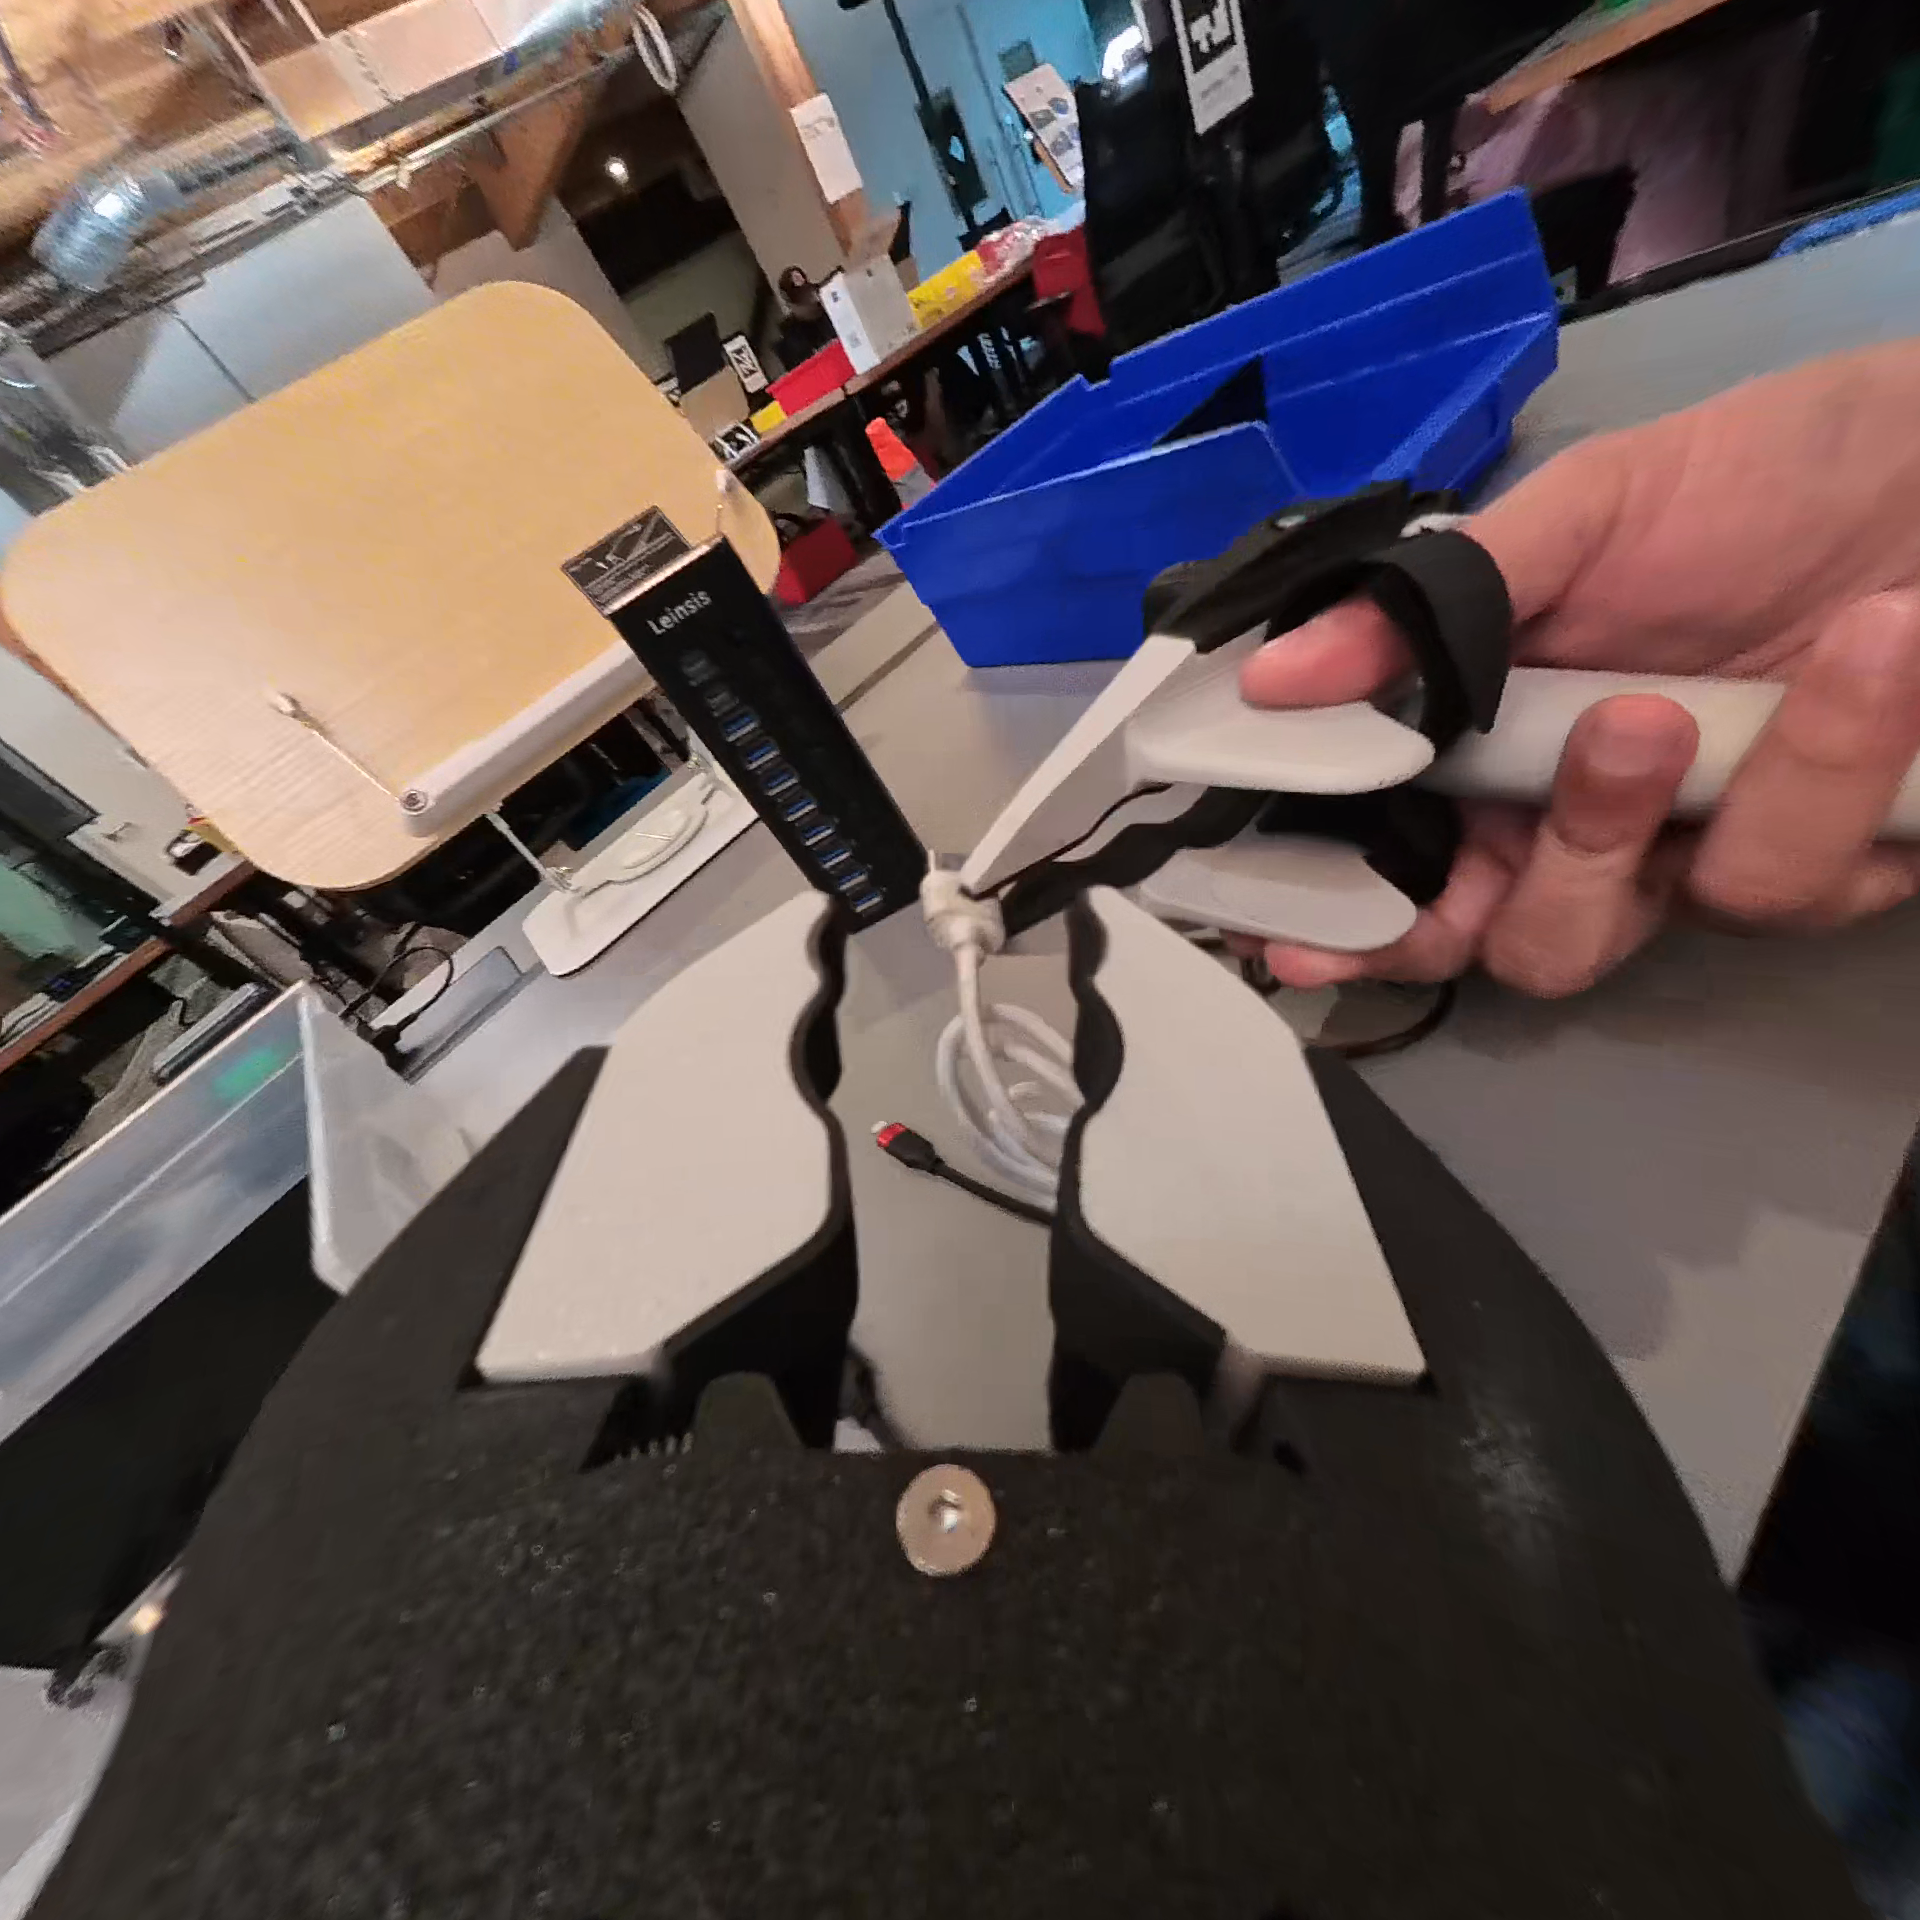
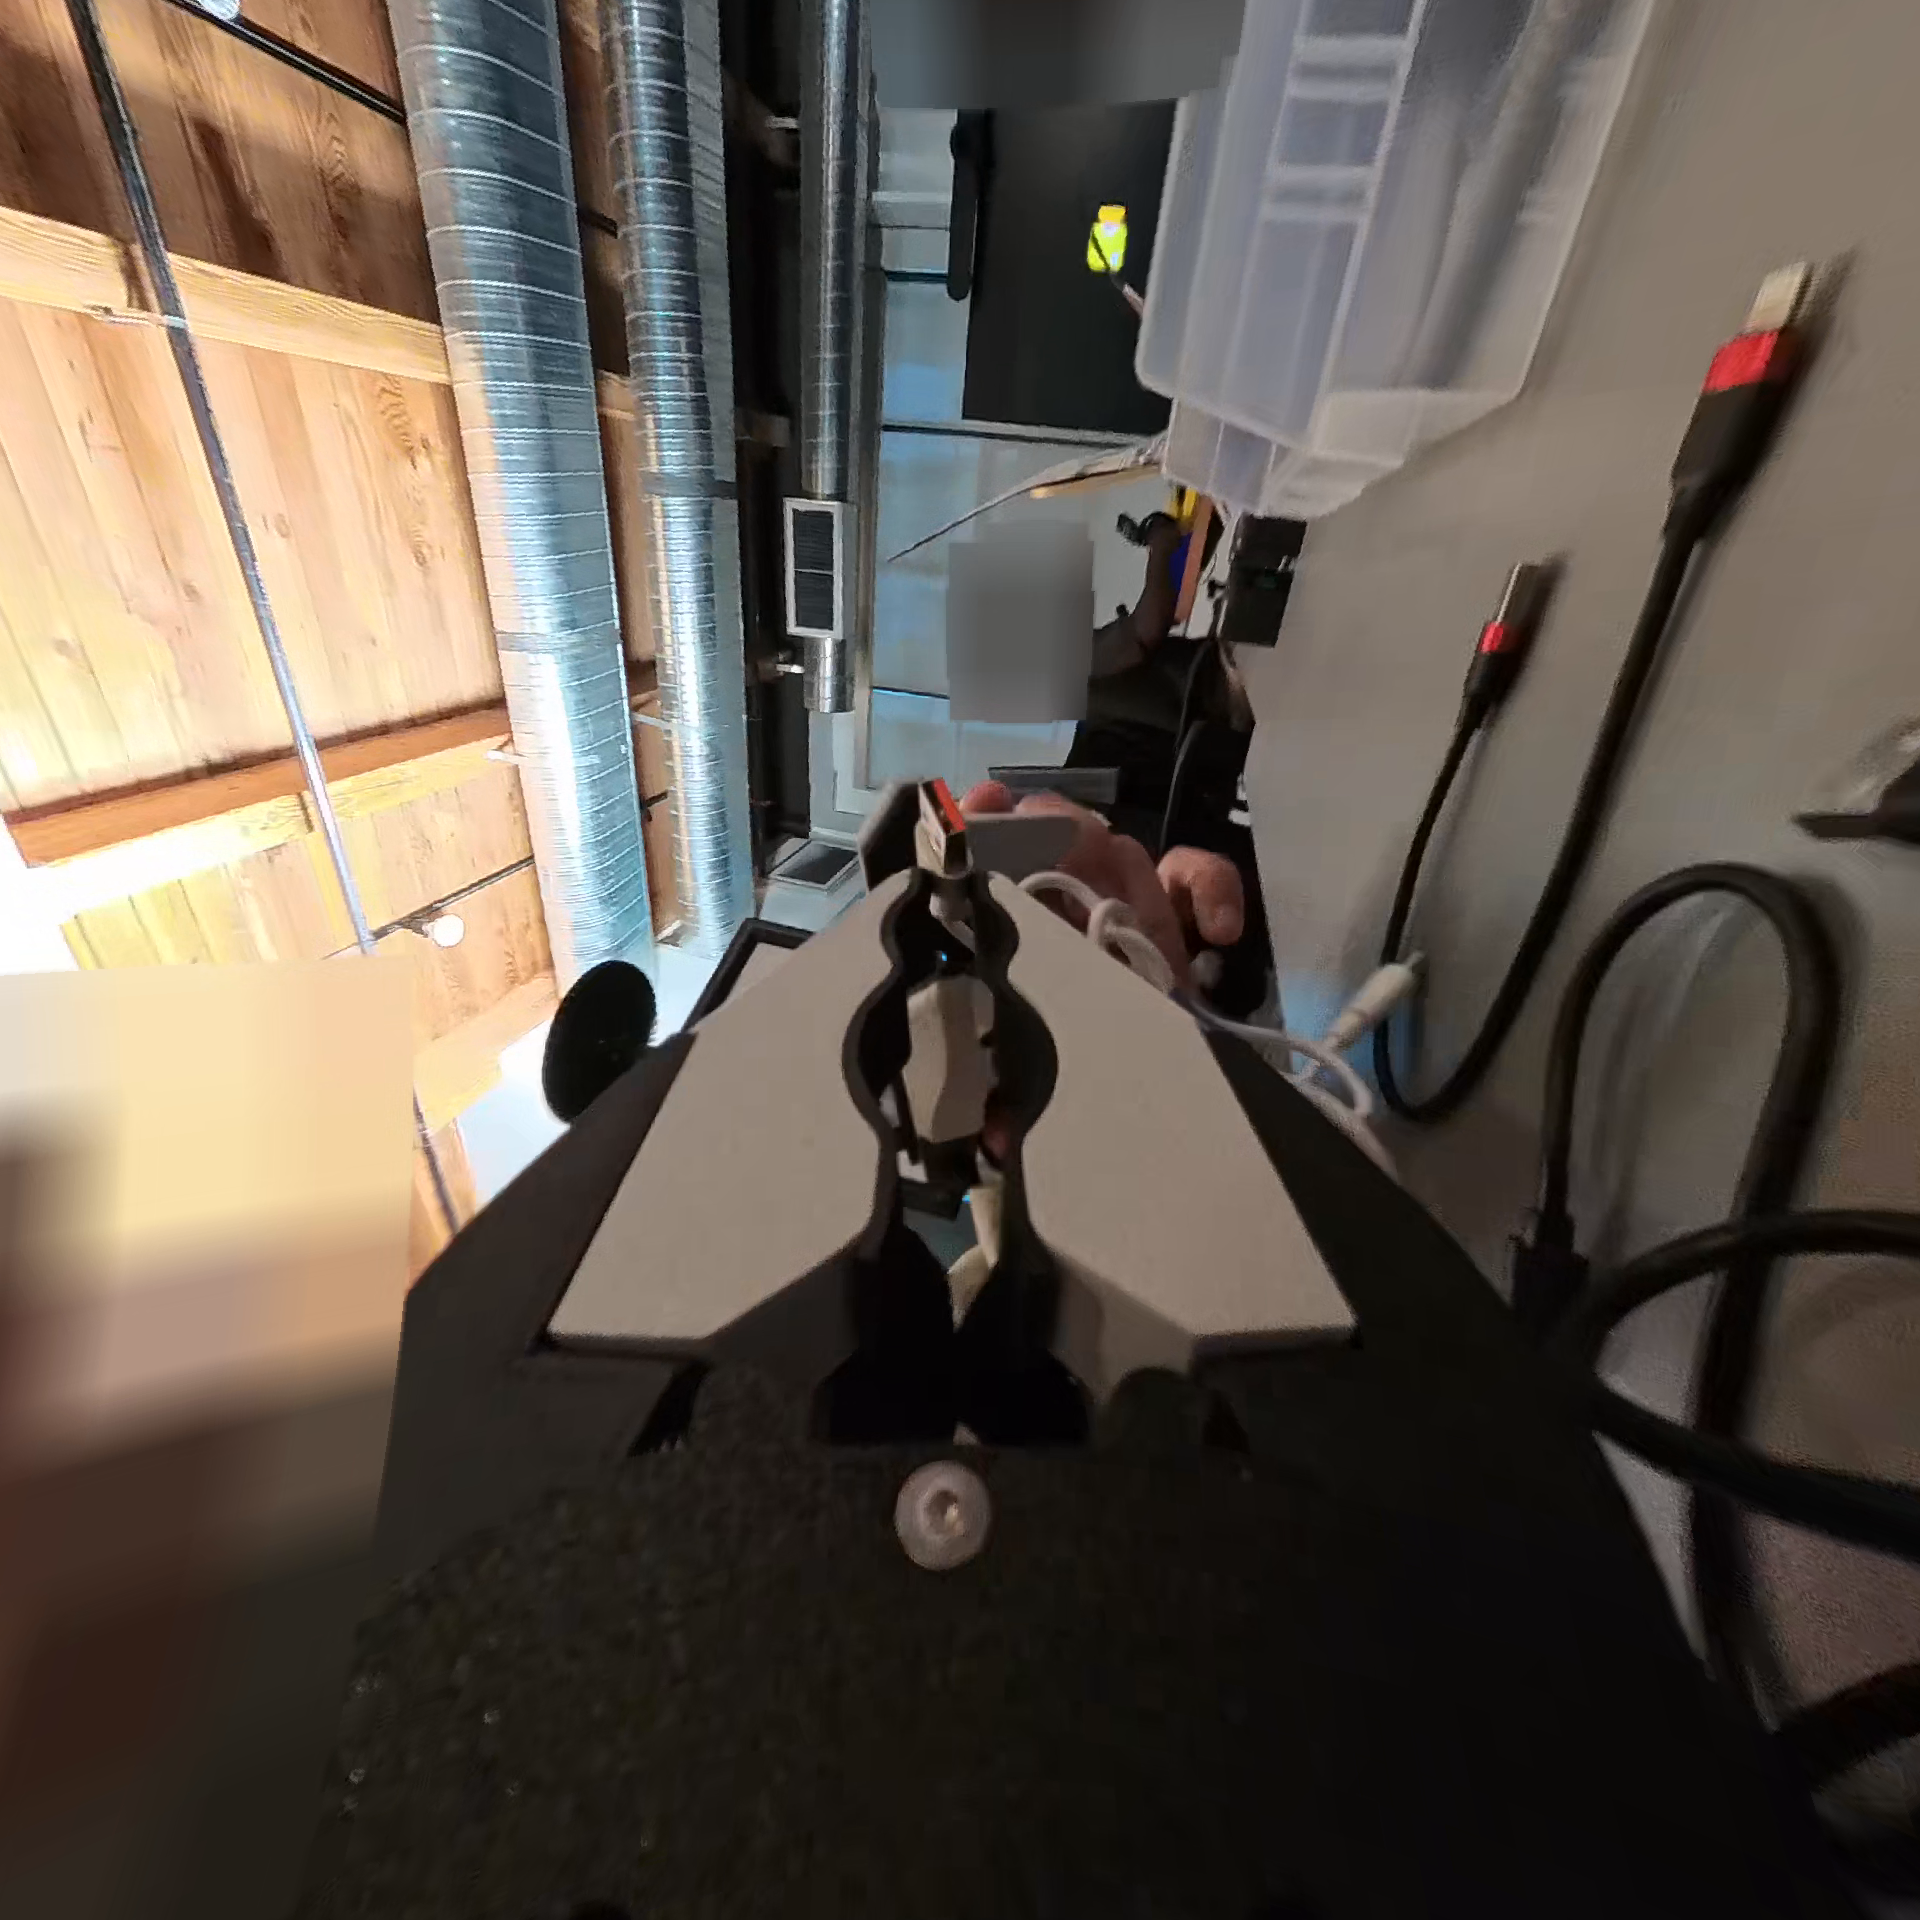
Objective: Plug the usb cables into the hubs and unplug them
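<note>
A black multi-port hub (image 1: 769,727) stands upright on end, its lower end at my left gripper's left fingertip (image 1: 826,920). My left gripper (image 1: 956,914) has its jaws wide apart, and only that one finger is near the hub. My right gripper (image 1: 966,891) comes in from the right, shut on a white USB plug (image 1: 940,894) right beside the hub's lowest ports. The white cable (image 1: 997,1091) hangs down to a coil on the table. In the right wrist view my right gripper (image 2: 945,883) pinches the white plug (image 2: 935,821), whose metal end sticks out past the fingertips.
A black cable with a red-banded plug (image 1: 899,1138) lies on the grey table (image 1: 1558,1143). Two more black red-banded plugs (image 2: 1745,364) (image 2: 1507,623) lie there with looped black cable. A blue bin (image 1: 1247,447), a wooden board on a stand (image 1: 364,582) and a clear box (image 2: 1351,208) stand around. Less than 4 cm separates the two grippers' tips.
</note>
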